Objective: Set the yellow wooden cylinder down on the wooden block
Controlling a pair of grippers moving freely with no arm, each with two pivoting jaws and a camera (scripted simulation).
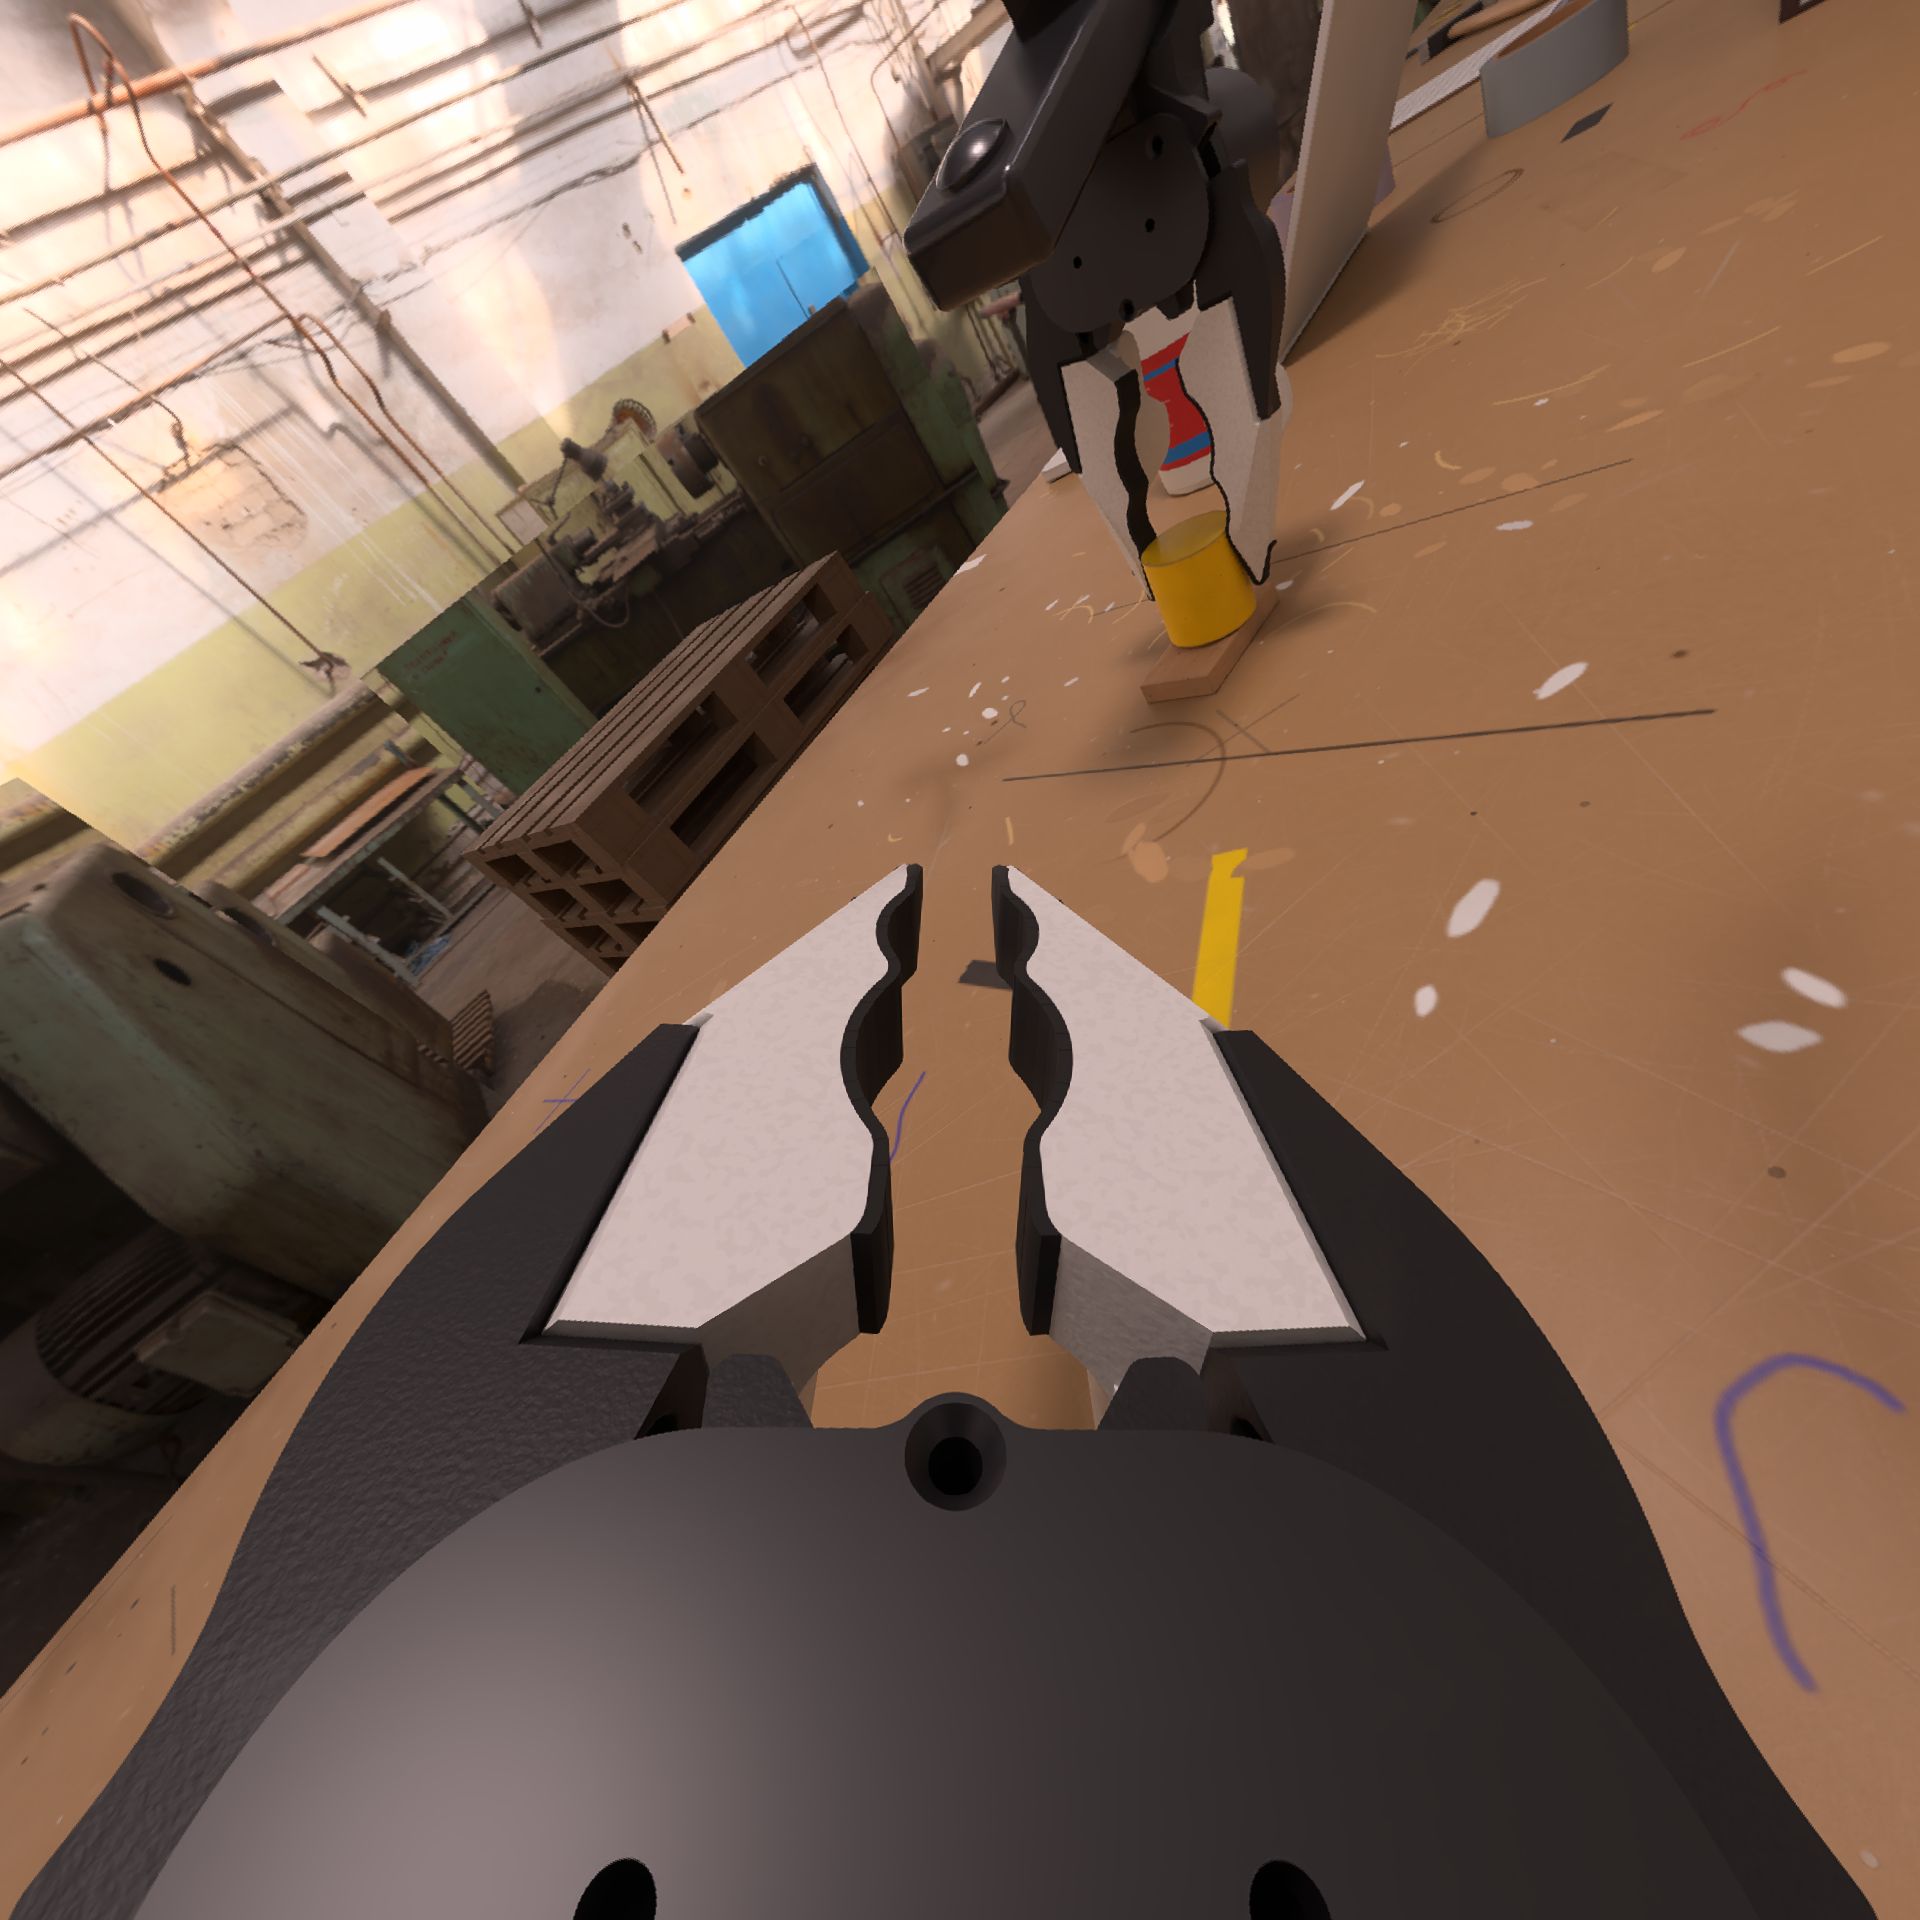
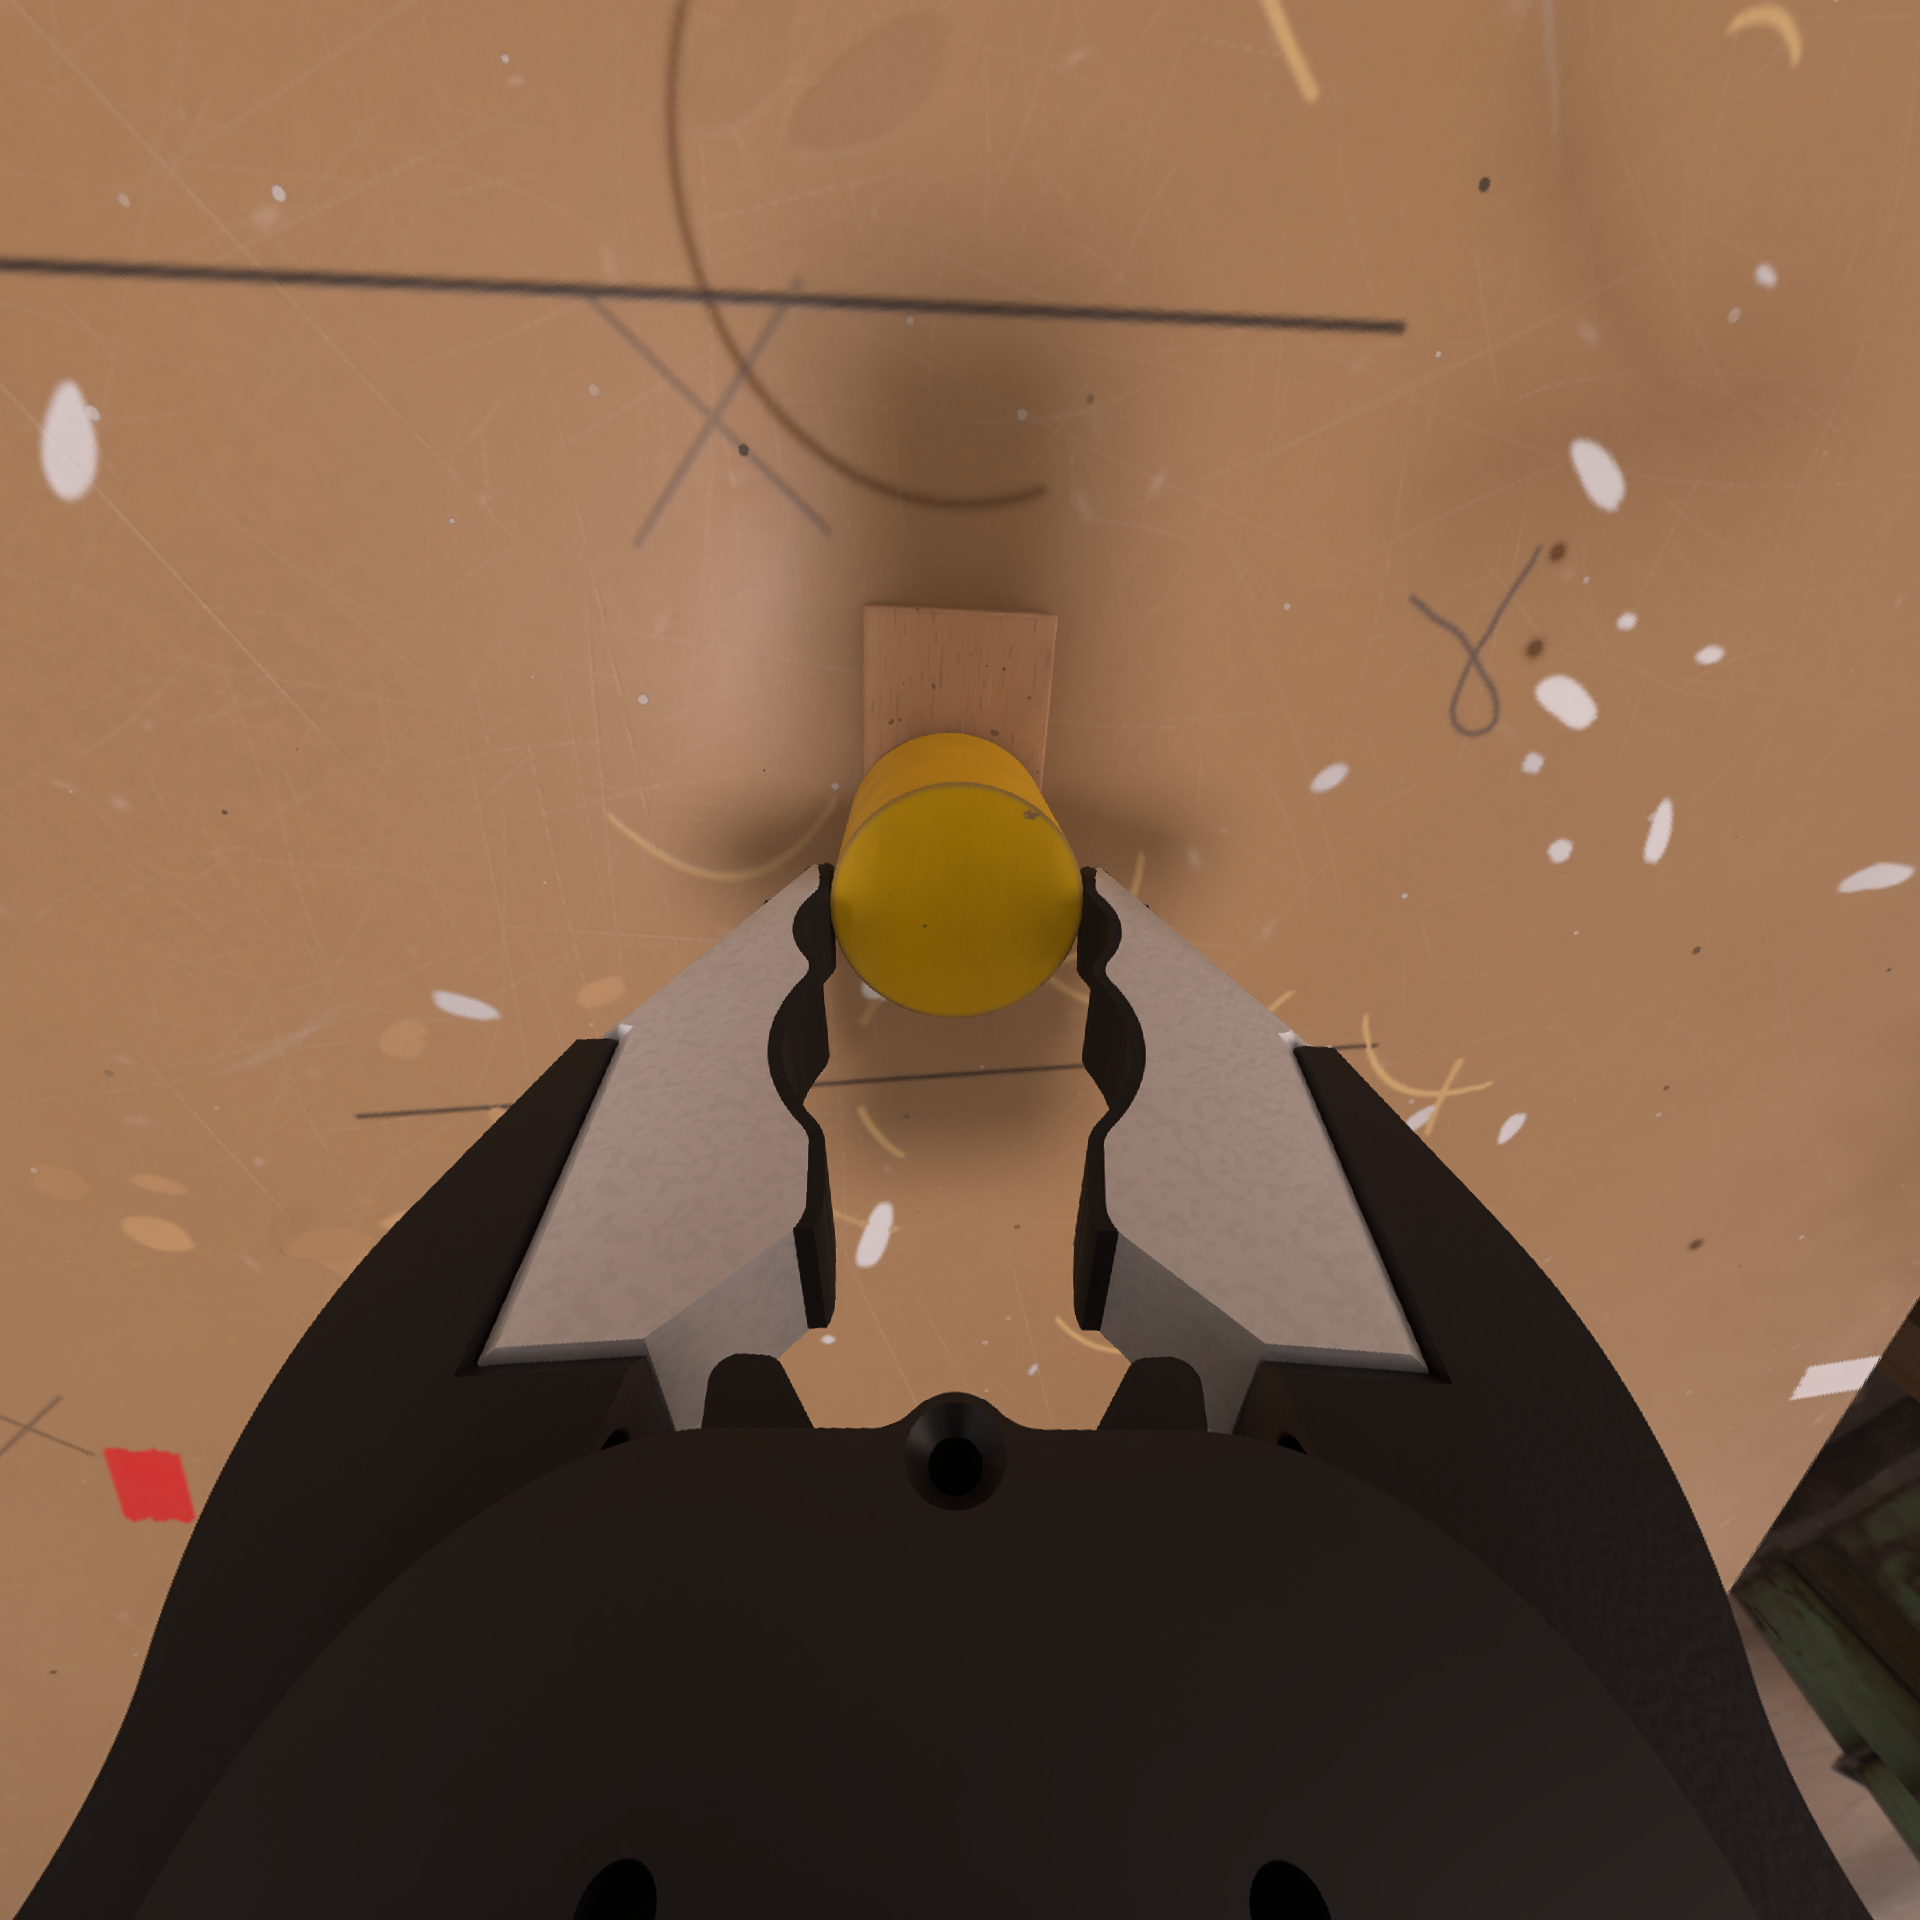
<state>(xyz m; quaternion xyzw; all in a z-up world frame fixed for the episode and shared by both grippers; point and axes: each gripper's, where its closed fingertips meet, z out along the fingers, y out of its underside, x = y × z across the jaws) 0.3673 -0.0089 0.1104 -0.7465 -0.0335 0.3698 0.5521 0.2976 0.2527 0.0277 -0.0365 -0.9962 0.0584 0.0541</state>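
The yellow wooden cylinder (image 2: 956, 883) stands upright on the near end of the flat wooden block (image 2: 961, 665), which lies on the tan tabletop. My right gripper (image 2: 956, 904) points down from above, and its fingertips press the cylinder's two sides. The left wrist view shows the same from farther off: the cylinder (image 1: 1205, 597) rests on the block (image 1: 1190, 675), with the right gripper (image 1: 1205, 566) around its top. My left gripper (image 1: 956, 883) hovers low over the table, well short of the block. Its jaws stand a narrow gap apart and hold nothing.
A white object with red and blue bands (image 1: 1174, 416) stands just behind the block. A pale upright panel (image 1: 1340, 156) and a grey curved piece (image 1: 1548, 73) are farther back. The table's edge (image 1: 790, 831) runs along the left, with a pallet (image 1: 686, 748) beyond it.
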